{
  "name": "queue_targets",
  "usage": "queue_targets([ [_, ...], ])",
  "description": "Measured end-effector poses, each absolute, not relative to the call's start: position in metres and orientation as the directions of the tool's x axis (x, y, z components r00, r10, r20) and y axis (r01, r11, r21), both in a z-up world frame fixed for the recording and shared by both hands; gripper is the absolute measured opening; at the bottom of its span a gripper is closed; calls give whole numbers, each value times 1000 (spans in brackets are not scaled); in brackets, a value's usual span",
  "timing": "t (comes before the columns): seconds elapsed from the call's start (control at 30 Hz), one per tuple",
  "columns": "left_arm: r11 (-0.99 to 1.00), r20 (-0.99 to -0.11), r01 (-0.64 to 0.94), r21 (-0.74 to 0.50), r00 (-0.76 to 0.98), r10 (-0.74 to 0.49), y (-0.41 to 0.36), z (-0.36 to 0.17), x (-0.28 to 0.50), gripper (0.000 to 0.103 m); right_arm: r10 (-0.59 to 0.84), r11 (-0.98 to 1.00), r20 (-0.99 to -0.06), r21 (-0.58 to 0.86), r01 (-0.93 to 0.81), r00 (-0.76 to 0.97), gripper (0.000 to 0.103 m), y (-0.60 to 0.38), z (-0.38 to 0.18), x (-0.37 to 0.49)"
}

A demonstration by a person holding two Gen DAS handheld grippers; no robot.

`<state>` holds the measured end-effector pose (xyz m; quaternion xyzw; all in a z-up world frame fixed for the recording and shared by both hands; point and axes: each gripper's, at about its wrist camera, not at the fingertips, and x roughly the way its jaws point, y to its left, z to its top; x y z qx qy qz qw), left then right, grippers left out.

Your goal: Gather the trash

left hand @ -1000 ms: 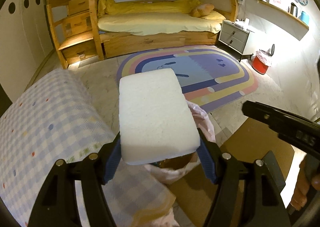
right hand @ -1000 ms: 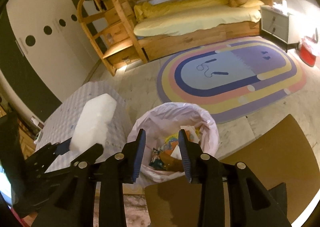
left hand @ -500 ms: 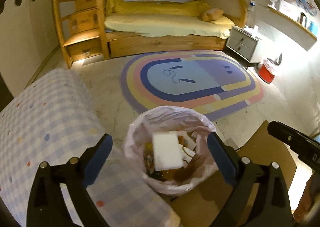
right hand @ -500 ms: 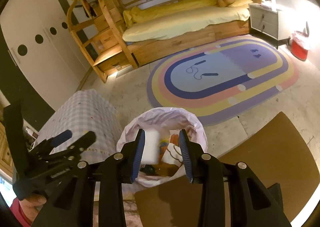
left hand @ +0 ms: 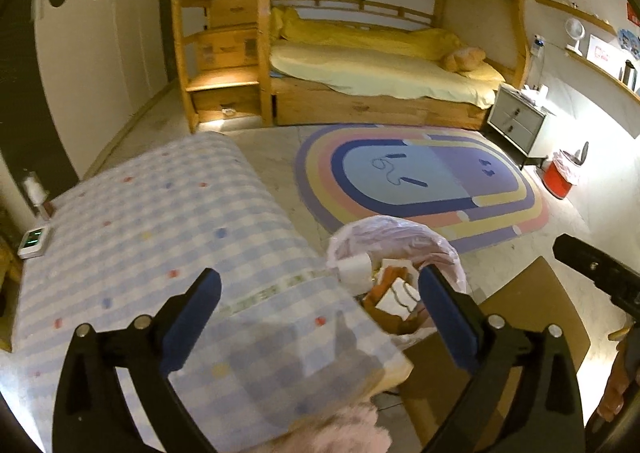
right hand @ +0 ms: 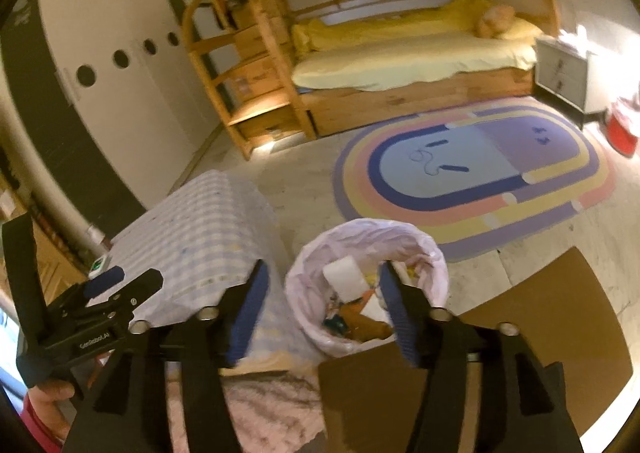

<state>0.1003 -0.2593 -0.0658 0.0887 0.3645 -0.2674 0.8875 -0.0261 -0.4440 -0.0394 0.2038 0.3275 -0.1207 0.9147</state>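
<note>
A bin lined with a pink bag [left hand: 400, 231] [right hand: 416, 241] stands on the floor between a checked table and a brown cardboard sheet. Among the trash inside lies a white foam block [left hand: 354, 270] [right hand: 345, 277]. My left gripper [left hand: 318, 285] hangs above the table's near corner, left of the bin; its jaws are opening wide with nothing between them. My right gripper [right hand: 323, 277] hovers over the bin's near rim, its jaws opening and empty. Each gripper shows in the other's view: the right gripper [left hand: 596, 271], the left gripper [right hand: 116, 287].
The blue checked table [left hand: 160, 233] fills the left, with a small white device [left hand: 34, 243] at its far edge. Brown cardboard [right hand: 520, 317] lies to the bin's right. Beyond are a rainbow rug [left hand: 420, 173], a bunk bed [left hand: 380, 69], a nightstand and a red bin [left hand: 560, 177].
The left gripper let go of the white foam block, which dropped into the bin. It then rose and drew back left over the table. The right jaws widened.
</note>
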Motion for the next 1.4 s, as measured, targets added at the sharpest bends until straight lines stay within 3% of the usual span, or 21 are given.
queue_targets([
  [0.07, 851, -690, 525, -34, 603, -400, -242, -57, 94, 96, -85, 908, -651, 260, 327, 754, 85, -428, -29, -27],
  [0.2, 883, -691, 470, -3, 637, -342, -199, -38, 78, 96, -58, 945, -641, 212, 249, 765, 91, -393, -12, -27],
  [0.5, 965, -686, 254, -64, 692, -227, -93, -5, 43, 96, 113, 970, -620, 237, 49, 776, 93, -317, 21, -23],
  [0.9, 998, -698, 4, 63, 715, 41, -9, 4, -6, 96, 136, 991, -608, 97, -97, 782, 94, -236, 55, -48],
  [1.4, 998, -694, 4, 56, 720, 36, -6, 11, -19, 96, 143, 990, -603, 82, -117, 785, 94, -230, 60, -53],
])
